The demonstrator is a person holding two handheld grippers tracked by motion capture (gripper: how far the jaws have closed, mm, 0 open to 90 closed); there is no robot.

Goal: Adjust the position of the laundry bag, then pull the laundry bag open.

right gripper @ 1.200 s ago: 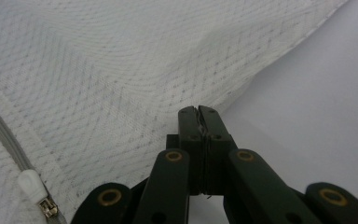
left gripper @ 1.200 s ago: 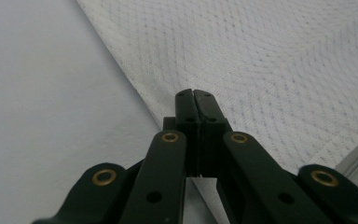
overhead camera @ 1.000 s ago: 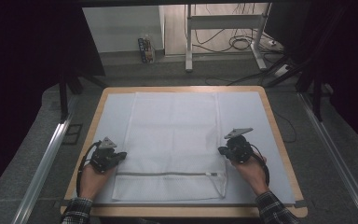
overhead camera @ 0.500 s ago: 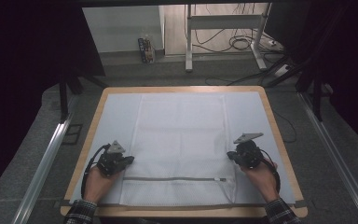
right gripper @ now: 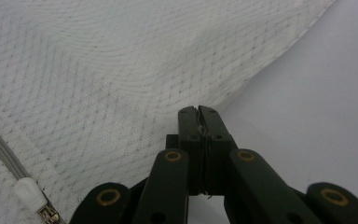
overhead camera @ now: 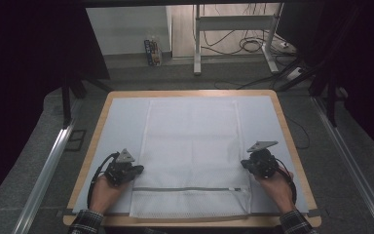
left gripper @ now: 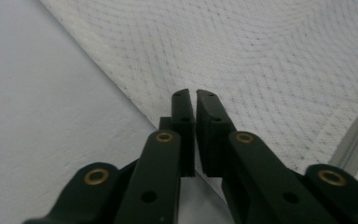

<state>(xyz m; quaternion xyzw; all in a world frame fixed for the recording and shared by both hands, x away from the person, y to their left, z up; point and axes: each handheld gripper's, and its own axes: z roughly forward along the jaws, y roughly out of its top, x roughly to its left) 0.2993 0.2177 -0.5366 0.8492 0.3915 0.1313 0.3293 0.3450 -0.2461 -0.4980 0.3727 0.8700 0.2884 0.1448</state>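
A white mesh bag (overhead camera: 192, 146) lies flat on the pale mat (overhead camera: 119, 126), and a grey zipper (overhead camera: 185, 189) crosses its near end. At the bag's left edge, my left gripper (overhead camera: 139, 169) has its jaws a narrow slit apart. In the left gripper view its tips (left gripper: 196, 95) sit over the mesh edge (left gripper: 135, 98). My right gripper (overhead camera: 245, 163) is at the bag's right edge. In the right gripper view (right gripper: 199, 112) its jaws press together where the mesh edge (right gripper: 261, 70) meets them. The zipper pull (right gripper: 28, 193) lies nearby.
The wooden table rim (overhead camera: 292, 146) frames the mat. Bare mat (overhead camera: 265, 122) lies on both sides of the bag. Beyond the table are a metal stand (overhead camera: 197, 44), floor cables (overhead camera: 253, 46) and a small box (overhead camera: 152, 51). A rail (overhead camera: 44, 170) runs along the left.
Both grippers moved outward and slightly toward the person. The bag spread wider and flatter, and its zipper end now lies near the table's front edge.
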